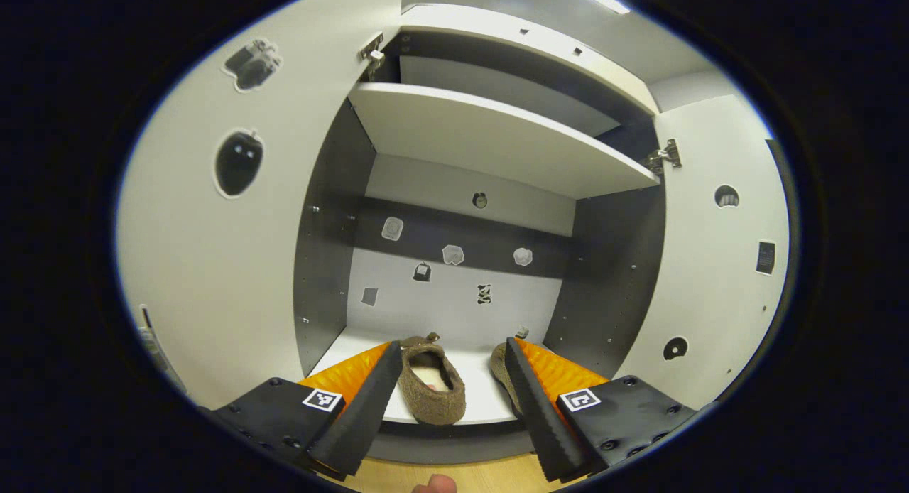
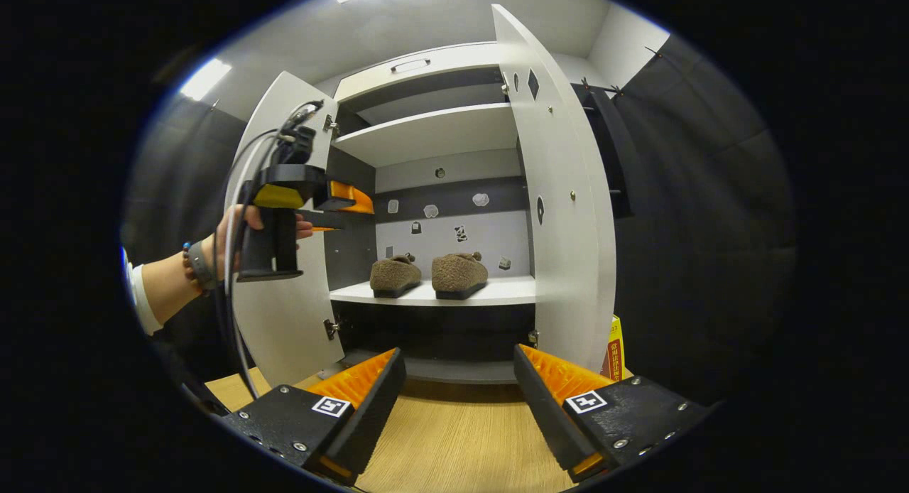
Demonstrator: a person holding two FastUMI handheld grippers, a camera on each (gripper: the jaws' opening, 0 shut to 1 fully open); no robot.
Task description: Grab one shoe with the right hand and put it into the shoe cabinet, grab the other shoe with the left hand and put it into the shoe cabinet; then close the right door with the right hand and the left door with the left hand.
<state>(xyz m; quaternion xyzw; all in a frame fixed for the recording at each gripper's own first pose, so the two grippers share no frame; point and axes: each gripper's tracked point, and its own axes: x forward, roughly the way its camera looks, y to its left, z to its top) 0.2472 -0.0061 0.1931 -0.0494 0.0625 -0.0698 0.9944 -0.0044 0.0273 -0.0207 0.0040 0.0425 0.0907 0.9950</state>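
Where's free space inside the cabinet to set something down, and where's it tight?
Free: the upper shelf is bare across its width; on the lower shelf, the strip between the right shoe and the right door. Crowded: the lower shelf's left and middle, where the left shoe and right shoe sit side by side.

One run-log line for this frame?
shoes: both on shelf | doors: both open | left gripper: open, empty | right gripper: open, empty
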